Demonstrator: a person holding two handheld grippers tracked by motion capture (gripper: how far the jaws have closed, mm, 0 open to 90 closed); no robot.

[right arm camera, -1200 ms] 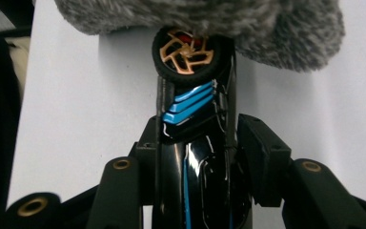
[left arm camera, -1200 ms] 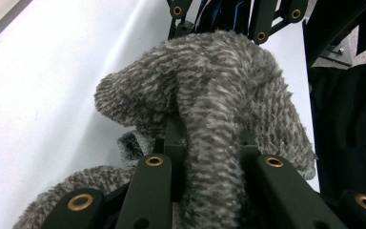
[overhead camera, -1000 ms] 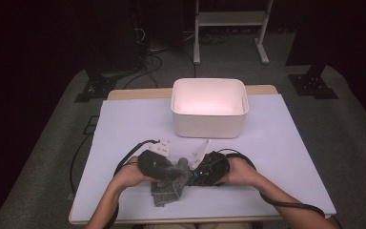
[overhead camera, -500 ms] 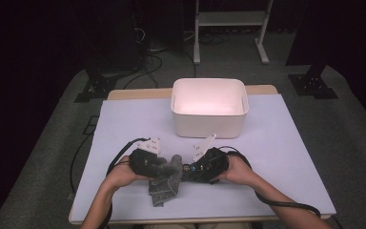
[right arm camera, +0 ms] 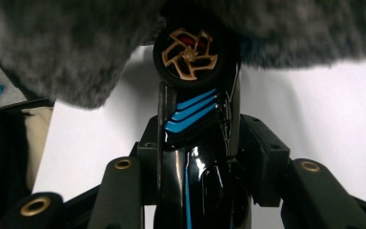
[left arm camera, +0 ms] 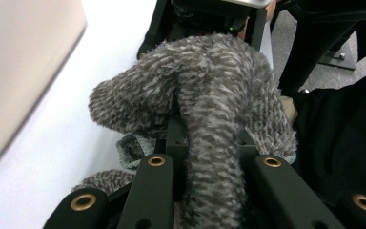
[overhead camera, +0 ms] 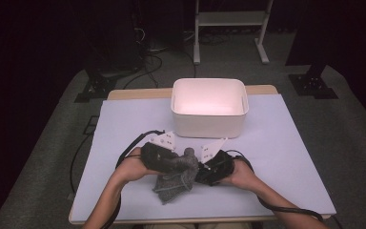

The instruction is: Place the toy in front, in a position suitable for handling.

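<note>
High view: left gripper [overhead camera: 171, 162] and right gripper [overhead camera: 205, 172] meet over the near part of the pale table [overhead camera: 124, 124], a grey fuzzy cloth [overhead camera: 178, 176] bunched between them; white bin [overhead camera: 208, 125] just behind. Left gripper view: jaws closed tight on a fold of the cloth [left arm camera: 209, 124]. Right gripper view: jaws partly closed, clamping a glossy black toy car [right arm camera: 195, 157] with gold wheel, its front under the cloth [right arm camera: 66, 43].

The left gripper [overhead camera: 171, 160] has lifted the grey cloth [overhead camera: 176, 175] higher off the table [overhead camera: 124, 119].
</note>
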